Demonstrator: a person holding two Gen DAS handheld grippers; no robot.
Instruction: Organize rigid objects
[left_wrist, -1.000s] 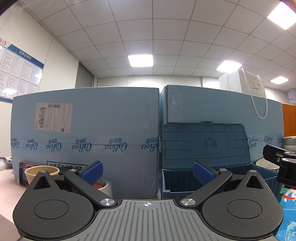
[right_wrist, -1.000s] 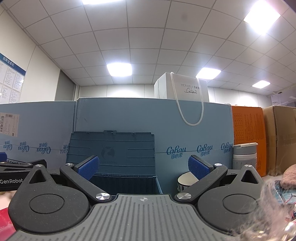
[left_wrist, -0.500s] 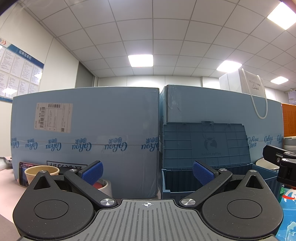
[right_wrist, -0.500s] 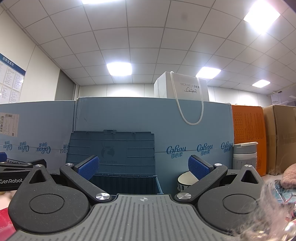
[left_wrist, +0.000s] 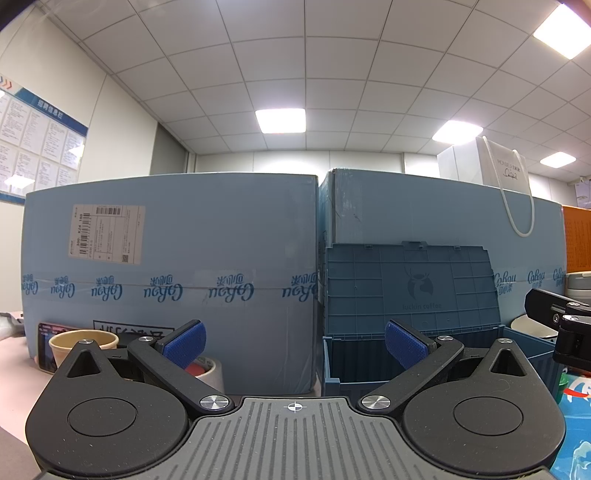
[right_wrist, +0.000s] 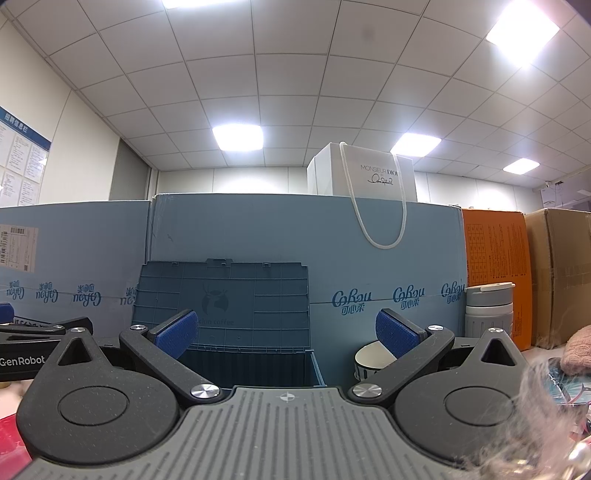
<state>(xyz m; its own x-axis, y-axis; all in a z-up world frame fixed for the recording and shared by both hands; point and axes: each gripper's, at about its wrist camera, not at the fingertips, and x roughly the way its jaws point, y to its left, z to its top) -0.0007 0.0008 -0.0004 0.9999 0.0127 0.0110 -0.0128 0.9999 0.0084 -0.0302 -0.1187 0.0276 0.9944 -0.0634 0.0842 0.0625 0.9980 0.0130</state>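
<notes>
**Both grippers spread and empty before the blue crate**

The left gripper (left_wrist: 294, 341) has its blue pads wide apart with nothing between them; the right gripper (right_wrist: 287, 330) is spread likewise, grasping nothing. Ahead stands the blue crate (left_wrist: 369, 360), lid raised against the light-blue cartons (left_wrist: 170, 280); it sits right of centre for the left camera and left of centre for the right (right_wrist: 251, 360). A paper cup (left_wrist: 83, 341) and a tape roll (left_wrist: 210, 369) lie at far left; a white bowl (right_wrist: 369, 360) and a grey tumbler (right_wrist: 488, 310) sit right of the crate; a white bag (right_wrist: 364, 175) tops the cartons.
</notes>
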